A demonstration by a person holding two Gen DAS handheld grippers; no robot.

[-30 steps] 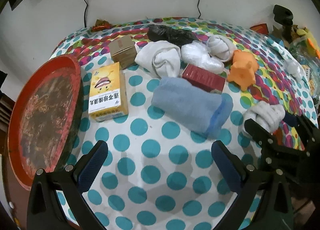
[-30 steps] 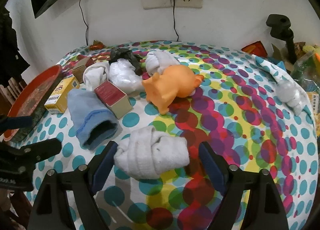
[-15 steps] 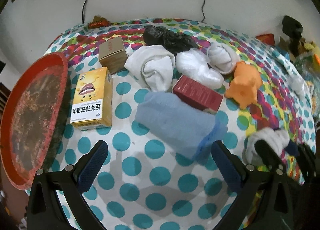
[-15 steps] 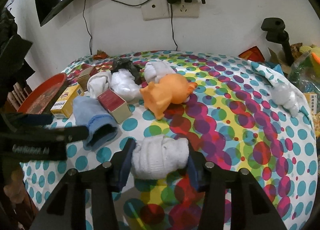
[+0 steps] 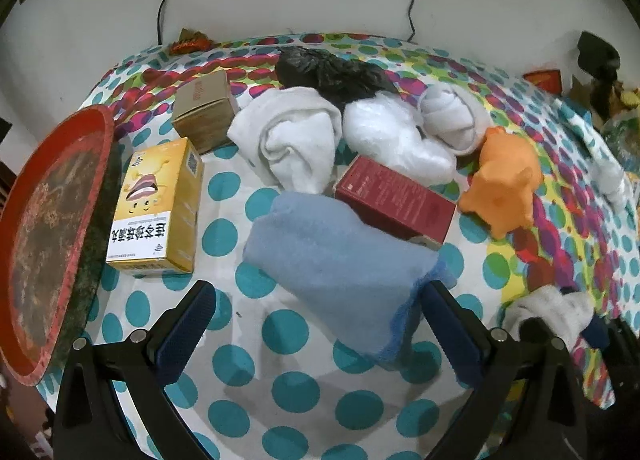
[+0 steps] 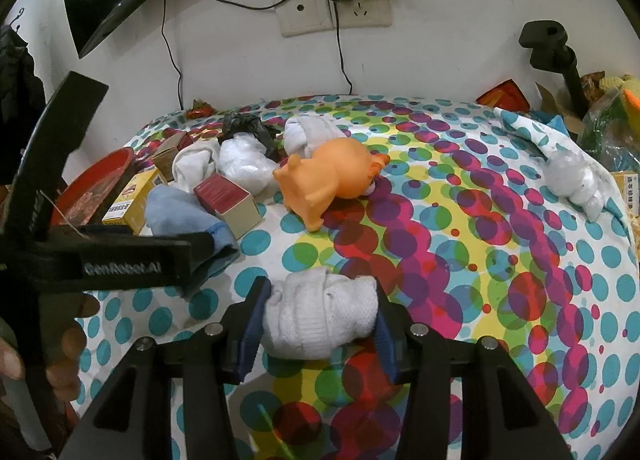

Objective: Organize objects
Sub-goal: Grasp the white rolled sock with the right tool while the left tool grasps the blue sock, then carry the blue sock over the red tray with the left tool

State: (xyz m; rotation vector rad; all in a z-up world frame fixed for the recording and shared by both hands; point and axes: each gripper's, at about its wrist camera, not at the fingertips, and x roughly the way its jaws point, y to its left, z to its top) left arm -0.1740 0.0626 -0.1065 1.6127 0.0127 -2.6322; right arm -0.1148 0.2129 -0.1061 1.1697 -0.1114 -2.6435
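My right gripper (image 6: 318, 320) is shut on a rolled white sock (image 6: 320, 316) and holds it just above the dotted tablecloth. The sock also shows in the left wrist view (image 5: 548, 312). My left gripper (image 5: 316, 320) is open around the near end of a blue sock (image 5: 340, 260), its right finger beside the cuff. Behind lie a red box (image 5: 394, 200), a yellow box (image 5: 156, 208), a brown box (image 5: 206, 110), white socks (image 5: 292, 140), an orange toy pig (image 5: 504, 184) and a black bag (image 5: 332, 72).
A red round tray (image 5: 44, 220) stands at the table's left edge. A wall with sockets and cables runs behind. A black clamp stand (image 6: 556, 52), snack bags and a white plastic bundle (image 6: 572, 176) sit at the right.
The right gripper has closed on the white sock and lifted it slightly. The left gripper has moved forward to the blue sock, staying open.
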